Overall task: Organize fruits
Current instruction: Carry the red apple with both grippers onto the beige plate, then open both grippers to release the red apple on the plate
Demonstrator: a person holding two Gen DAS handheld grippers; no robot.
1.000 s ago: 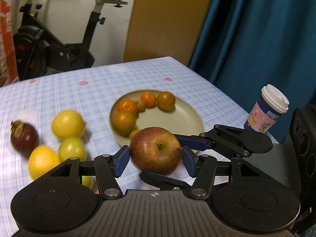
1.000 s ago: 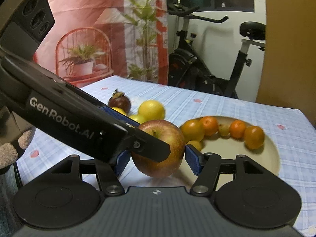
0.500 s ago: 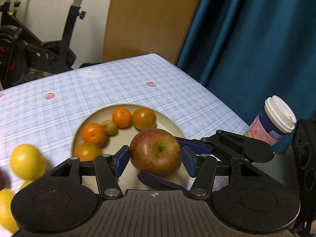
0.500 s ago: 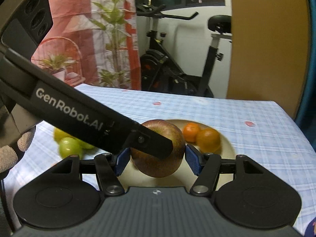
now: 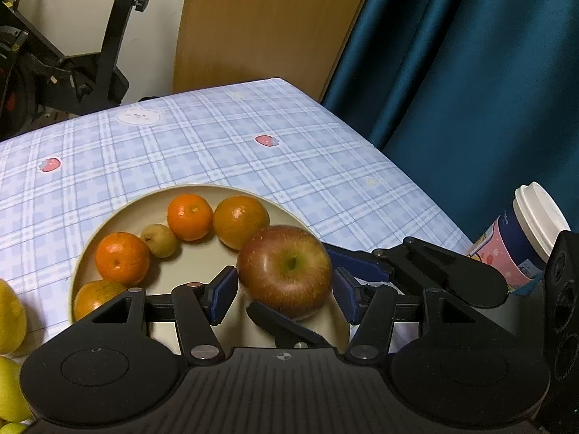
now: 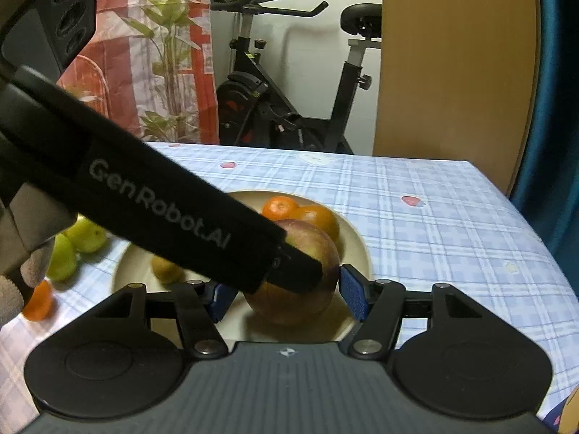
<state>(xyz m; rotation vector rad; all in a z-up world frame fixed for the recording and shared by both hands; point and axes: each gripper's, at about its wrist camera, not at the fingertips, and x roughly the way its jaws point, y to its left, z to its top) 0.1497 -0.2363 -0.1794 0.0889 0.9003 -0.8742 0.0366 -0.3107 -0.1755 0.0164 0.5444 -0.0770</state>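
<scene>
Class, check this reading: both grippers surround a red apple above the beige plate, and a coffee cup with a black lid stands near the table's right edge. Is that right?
One detail is wrong: the coffee cup has a white lid, not black, as the left wrist view shows. The rest holds: the left gripper and right gripper surround the red apple above the beige plate.
</scene>
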